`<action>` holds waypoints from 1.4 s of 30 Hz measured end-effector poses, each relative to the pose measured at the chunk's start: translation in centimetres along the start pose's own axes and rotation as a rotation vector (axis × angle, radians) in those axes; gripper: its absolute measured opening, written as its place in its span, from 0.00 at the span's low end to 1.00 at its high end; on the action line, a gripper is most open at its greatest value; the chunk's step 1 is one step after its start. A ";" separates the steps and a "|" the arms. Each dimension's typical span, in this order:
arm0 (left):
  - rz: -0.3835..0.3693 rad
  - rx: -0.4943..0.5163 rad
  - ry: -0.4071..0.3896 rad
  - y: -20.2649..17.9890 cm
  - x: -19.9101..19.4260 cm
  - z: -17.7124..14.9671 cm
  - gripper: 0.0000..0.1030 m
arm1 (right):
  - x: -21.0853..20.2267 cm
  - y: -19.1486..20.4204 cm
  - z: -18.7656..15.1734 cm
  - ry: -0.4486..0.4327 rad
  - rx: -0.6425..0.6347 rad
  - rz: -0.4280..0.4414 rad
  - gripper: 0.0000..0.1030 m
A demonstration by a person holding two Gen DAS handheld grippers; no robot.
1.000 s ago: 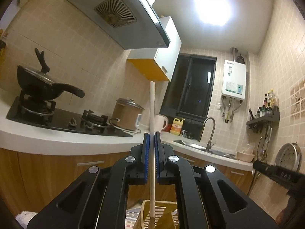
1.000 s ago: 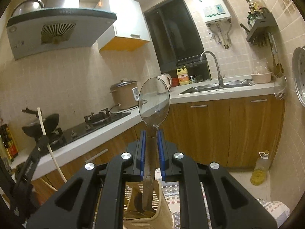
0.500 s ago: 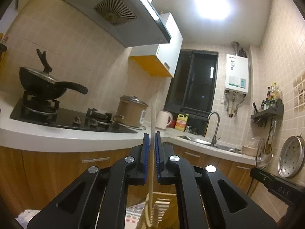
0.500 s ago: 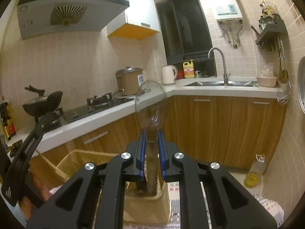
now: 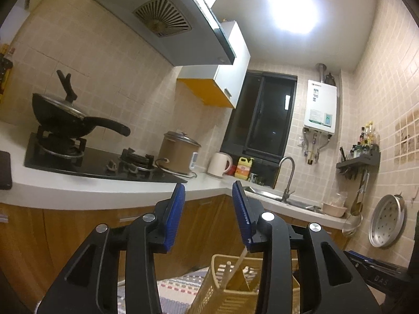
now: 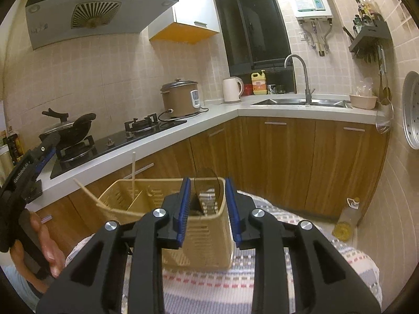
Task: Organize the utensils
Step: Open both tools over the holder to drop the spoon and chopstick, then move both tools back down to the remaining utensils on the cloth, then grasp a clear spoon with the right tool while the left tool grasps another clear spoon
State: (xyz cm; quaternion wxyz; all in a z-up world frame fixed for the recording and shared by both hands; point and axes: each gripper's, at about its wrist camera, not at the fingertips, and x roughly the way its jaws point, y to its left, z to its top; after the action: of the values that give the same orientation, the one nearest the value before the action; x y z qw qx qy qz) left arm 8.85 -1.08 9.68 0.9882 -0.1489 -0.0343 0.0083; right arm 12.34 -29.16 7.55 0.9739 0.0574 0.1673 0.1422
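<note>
Utensil basket (image 6: 204, 225), beige plastic with compartments, sits on a striped cloth (image 6: 235, 285) just below and ahead of my right fingers (image 6: 207, 206); in the left wrist view it shows low between my left fingers (image 5: 208, 214) and slightly right of them.

Right fingers: spread wide, holding nothing. A clear-bowled spoon (image 6: 207, 183) stands in the basket's near right compartment, directly between and beyond the blue pads (image 6: 183, 209), not touching them as far as I can tell.

Left fingers: also spread wide, empty. Two pale chopsticks (image 6: 133, 175) stand in the basket's left compartment; one upright, one leaning out over the left rim. In the left wrist view a chopstick (image 5: 239, 261) leans up toward the inner edge of my right-hand pad; contact unclear.

Step, my read: both drops look done, spoon and chopsticks are in the basket, fingers released. Release phase of the placing step.

Next move needs: pull both sets of fingers back and up without clipping the leaning chopstick or the spoon bowl, then look for any utensils left to sort; none visible outside the basket. The kitchen counter (image 6: 222, 110) behind is far off and not involved.
</note>
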 end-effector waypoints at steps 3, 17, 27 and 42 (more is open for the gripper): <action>-0.014 0.001 0.018 0.5 -1.4 0.6 0.36 | -1.2 0.2 -0.6 0.030 0.007 0.009 0.24; -0.164 0.115 0.506 0.6 -6.1 -4.9 0.42 | -4.0 2.4 -9.4 0.476 0.042 0.081 0.24; -0.425 0.232 0.999 -0.2 -5.6 -12.5 0.38 | -4.5 5.0 -16.5 0.728 0.138 0.162 0.24; -0.510 0.175 1.267 0.3 -2.6 -16.5 0.37 | -3.5 8.4 -17.3 0.747 -0.046 -0.033 0.10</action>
State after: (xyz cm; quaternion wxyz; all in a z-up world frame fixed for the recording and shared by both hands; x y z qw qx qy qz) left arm 7.40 -5.72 -6.32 0.7971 -0.0319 0.5170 -0.3102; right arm 1.13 -21.10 -6.28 0.8490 -0.0230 0.5086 0.1416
